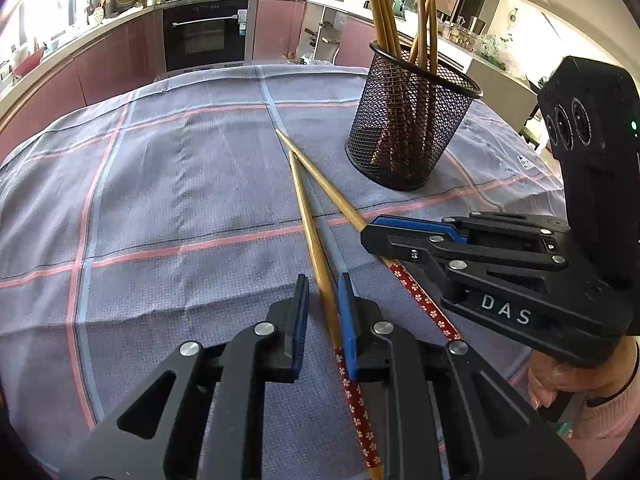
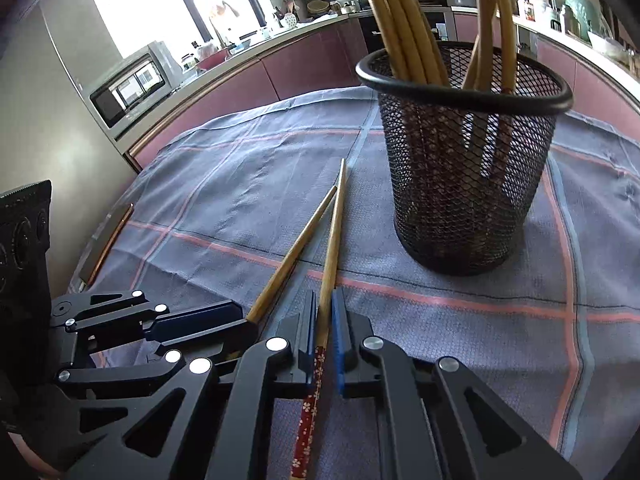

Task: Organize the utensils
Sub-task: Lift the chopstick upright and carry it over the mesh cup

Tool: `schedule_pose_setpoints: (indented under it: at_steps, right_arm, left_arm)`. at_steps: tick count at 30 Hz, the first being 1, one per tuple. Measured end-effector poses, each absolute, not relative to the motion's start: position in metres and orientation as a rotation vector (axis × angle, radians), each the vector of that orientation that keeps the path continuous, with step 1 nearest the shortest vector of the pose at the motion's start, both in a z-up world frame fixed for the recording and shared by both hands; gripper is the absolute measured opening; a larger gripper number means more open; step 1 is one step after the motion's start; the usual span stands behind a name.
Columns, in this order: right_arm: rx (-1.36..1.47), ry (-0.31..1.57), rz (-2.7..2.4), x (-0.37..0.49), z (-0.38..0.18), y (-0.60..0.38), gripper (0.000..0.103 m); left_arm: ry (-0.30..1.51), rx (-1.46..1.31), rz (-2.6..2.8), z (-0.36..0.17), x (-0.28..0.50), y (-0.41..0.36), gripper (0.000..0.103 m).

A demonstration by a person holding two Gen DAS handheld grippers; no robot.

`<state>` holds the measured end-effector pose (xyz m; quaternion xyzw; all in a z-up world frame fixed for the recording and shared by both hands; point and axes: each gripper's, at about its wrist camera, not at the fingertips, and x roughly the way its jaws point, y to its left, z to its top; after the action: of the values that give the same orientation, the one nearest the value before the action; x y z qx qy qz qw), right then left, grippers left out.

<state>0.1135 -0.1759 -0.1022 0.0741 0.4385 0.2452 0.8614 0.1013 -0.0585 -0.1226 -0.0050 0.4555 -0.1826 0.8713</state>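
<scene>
Two chopsticks lie on the tablecloth (image 1: 168,184), tips nearly meeting toward 12 o'clock and patterned red ends pointing back at the grippers. The left gripper (image 1: 323,308) straddles the left chopstick (image 1: 310,232), its jaws apart, though the right-hand pad looks to be touching the wood. The right gripper (image 2: 322,320) sits around the right chopstick (image 2: 334,240) with its pads close on both sides; whether it is truly clamped I cannot tell. The mesh cup (image 1: 404,120) stands at about 1 o'clock, already holding a bunch of chopsticks upright.

These sticks are probably light, stiff and smooth (round lacquered wood tends to roll or swivel in a pinch). A grip near the middle, just ahead of the red section, seems safest for balance, with firm closure.

The cloth is soft and slightly wrinkled, so pads may snag it. Around the table is a kitchen: oven (image 1: 206,34), counters, and a microwave (image 2: 132,88).
</scene>
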Motion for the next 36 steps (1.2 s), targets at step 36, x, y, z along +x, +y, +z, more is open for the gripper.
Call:
schedule_pose_setpoints:
  at_steps: [36]
  right_arm:
    - [0.121,0.904,0.558,0.123,-0.098,-0.170,0.006]
  left_arm:
    - [0.947,0.003,-0.356,-0.123,0.119,-0.064,0.008]
